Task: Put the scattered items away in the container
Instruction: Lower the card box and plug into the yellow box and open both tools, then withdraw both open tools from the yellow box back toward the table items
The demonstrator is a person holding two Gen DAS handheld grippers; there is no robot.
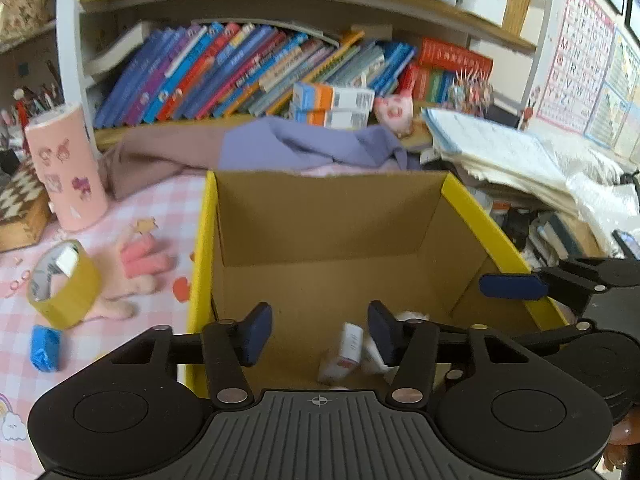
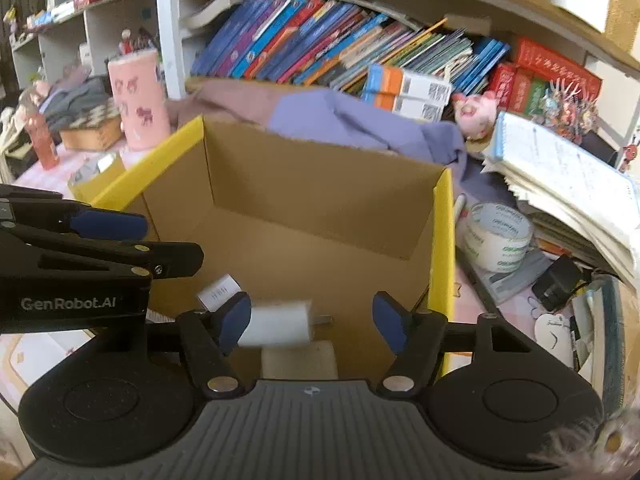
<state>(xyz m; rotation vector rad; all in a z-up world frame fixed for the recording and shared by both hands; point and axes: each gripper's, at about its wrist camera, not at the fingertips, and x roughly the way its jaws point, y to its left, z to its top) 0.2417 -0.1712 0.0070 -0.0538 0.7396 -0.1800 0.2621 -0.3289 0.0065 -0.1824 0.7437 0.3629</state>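
Both handheld grippers hover over the open brown cardboard box with yellow outer walls [image 1: 460, 196]. Jaws of the left gripper [image 1: 320, 334] and the right gripper [image 2: 310, 322] stand apart, clamped on nothing. Inside the box lie a small white carton [image 1: 346, 350] and a blurred white plug-like block [image 2: 278, 322]. Left of the box, on the pink checked cloth [image 1: 168, 208], waits a yellow-brown tape roll [image 1: 64, 286]: likely light, stiff and slick, best pinched across its wall. Right of the box sits a white tape roll [image 2: 498, 236].

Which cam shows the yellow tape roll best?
Left wrist: the yellow tape roll lies in full view on the pink checked cloth. Right wrist shows only its top, behind the box wall.
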